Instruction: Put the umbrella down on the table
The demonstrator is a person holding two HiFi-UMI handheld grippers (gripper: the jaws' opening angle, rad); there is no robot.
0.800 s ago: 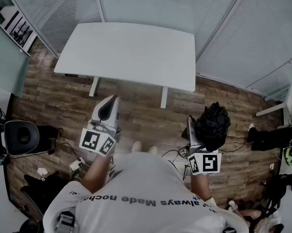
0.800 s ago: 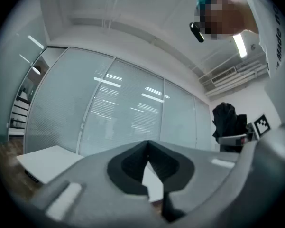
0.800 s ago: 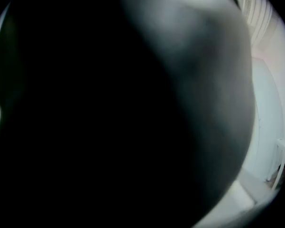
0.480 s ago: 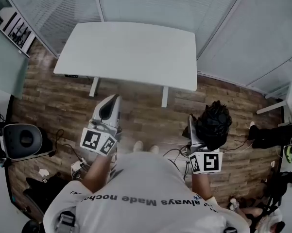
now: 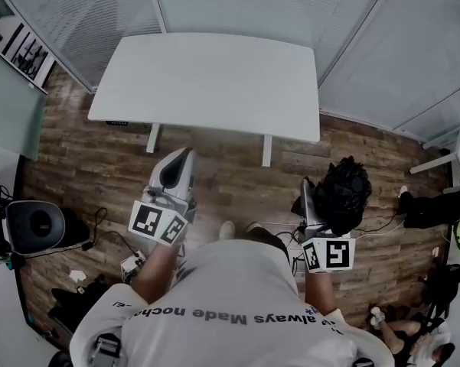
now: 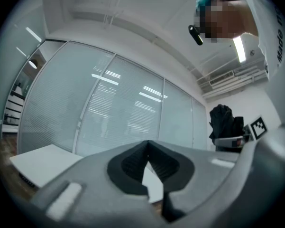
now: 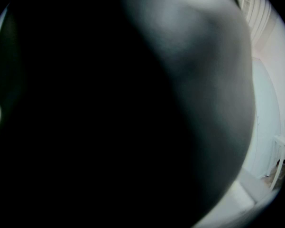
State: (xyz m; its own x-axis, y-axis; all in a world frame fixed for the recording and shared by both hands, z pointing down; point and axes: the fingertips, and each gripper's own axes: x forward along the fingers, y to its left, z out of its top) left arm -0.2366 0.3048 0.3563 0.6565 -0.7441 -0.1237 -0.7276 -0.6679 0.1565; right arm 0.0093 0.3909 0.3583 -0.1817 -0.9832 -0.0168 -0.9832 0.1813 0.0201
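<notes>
— Where is the umbrella to be found?

— The umbrella (image 5: 343, 193), a black, crumpled bundle, is carried in the air at the person's right side, over the wooden floor (image 5: 92, 159). It is kept well apart from the table (image 5: 207, 82), and nothing of it is laid on the tabletop.

— By what is it held?

— It is clamped by the right gripper (image 5: 315, 205), whose jaws are spread fairly wide around the bundle. In the right gripper view almost everything is blotted out by a dark mass pressed close to the lens (the fabric itself, it may be taken), so the jaws are not made out there. The grip is read from the head view, where one light jaw is seen flat against the bundle's left flank, above the marker cube (image 5: 327, 254).

— And the other one?

— The left gripper (image 5: 180, 159) is held level in front of the person, pointed towards the table. Its jaws are brought together at the tips, and nothing is gripped between them; only a small diamond-shaped gap is left between the ribbed dark pads (image 6: 130, 165), through which a slice of the white tabletop is seen.

— What is seen around that?

— The table is white, is borne on two white legs (image 5: 152, 138) and is set against glass walls (image 5: 237, 6) backed with blinds. Cables (image 5: 107, 228) are strewn over the floor at the left, and a white shirt (image 5: 230, 312) with printed lettering is seen at the bottom of the head view.
</notes>
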